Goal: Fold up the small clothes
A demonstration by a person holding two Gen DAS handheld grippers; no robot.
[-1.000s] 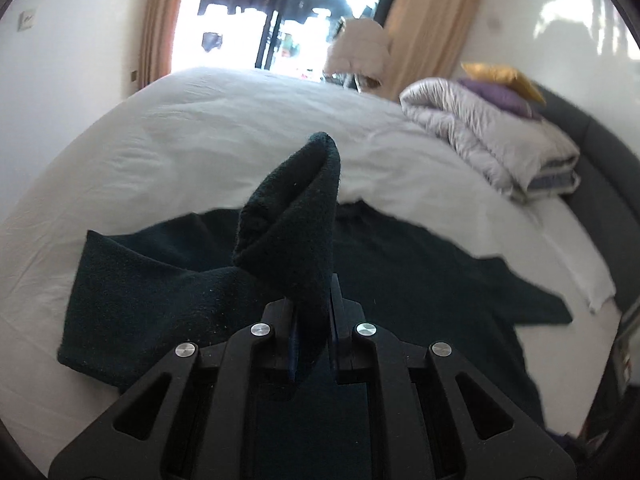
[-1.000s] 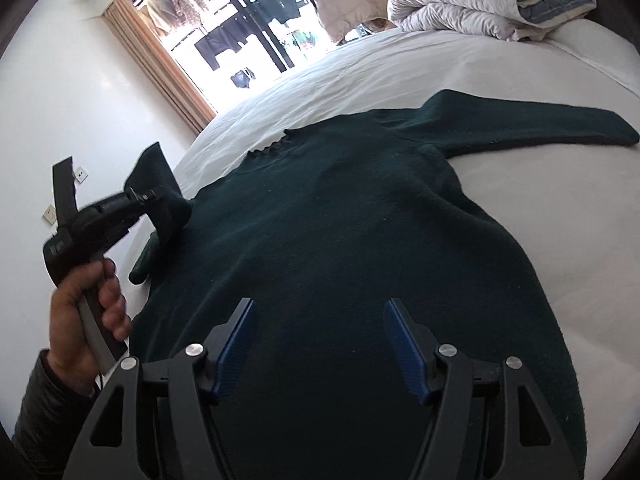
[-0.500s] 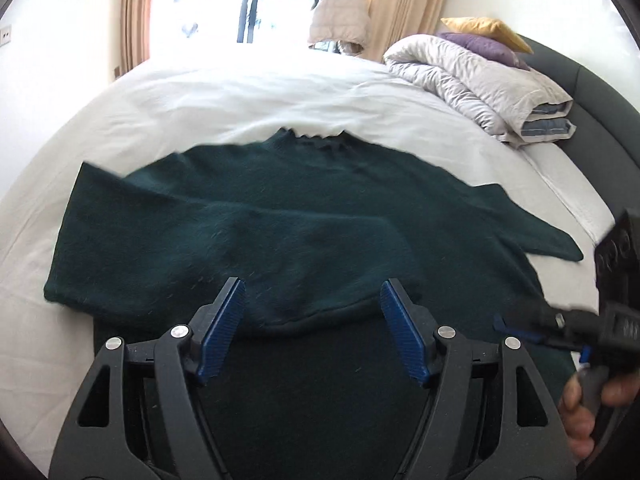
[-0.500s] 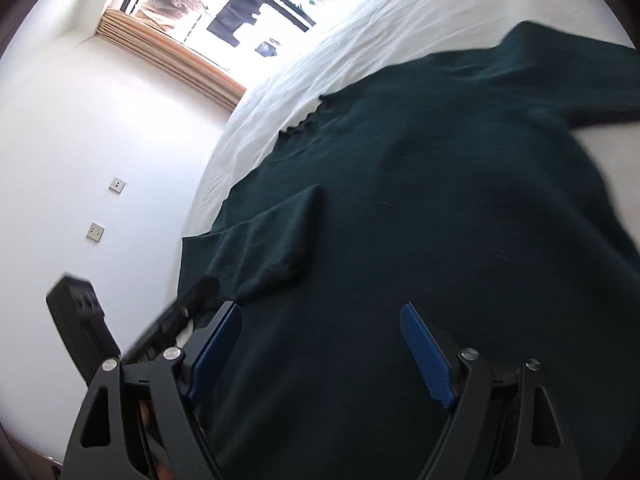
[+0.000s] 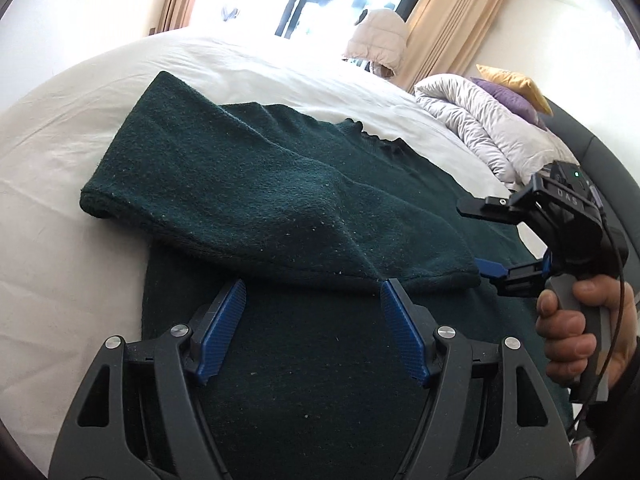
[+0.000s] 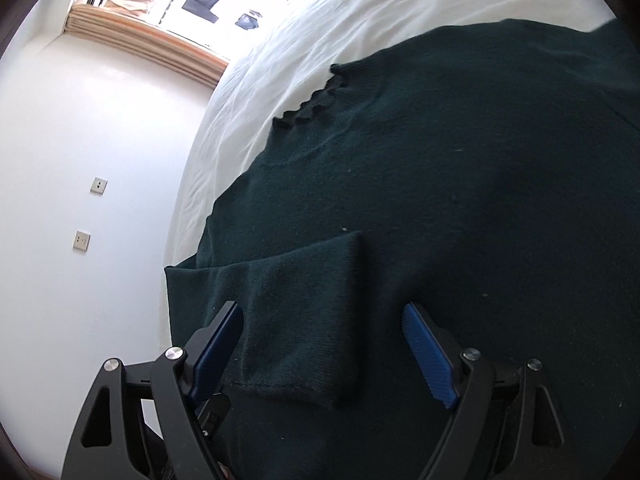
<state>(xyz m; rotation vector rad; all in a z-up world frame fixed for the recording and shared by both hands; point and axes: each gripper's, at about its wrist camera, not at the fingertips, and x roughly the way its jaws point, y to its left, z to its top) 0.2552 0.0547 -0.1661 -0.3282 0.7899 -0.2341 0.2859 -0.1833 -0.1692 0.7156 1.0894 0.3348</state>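
Left gripper (image 5: 312, 308) spread wide, empty, above the dark green sweater (image 5: 320, 380) with its sleeve (image 5: 256, 200) folded across; right gripper (image 6: 324, 332) also wide, jaws narrowing slightly, nothing pinched.

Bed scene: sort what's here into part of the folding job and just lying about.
Part of the job:
dark green sweater, one sleeve folded across it
left gripper, open
right gripper, open

Just lying about:
folded duvet
purple pillow
yellow pillow
beige jacket
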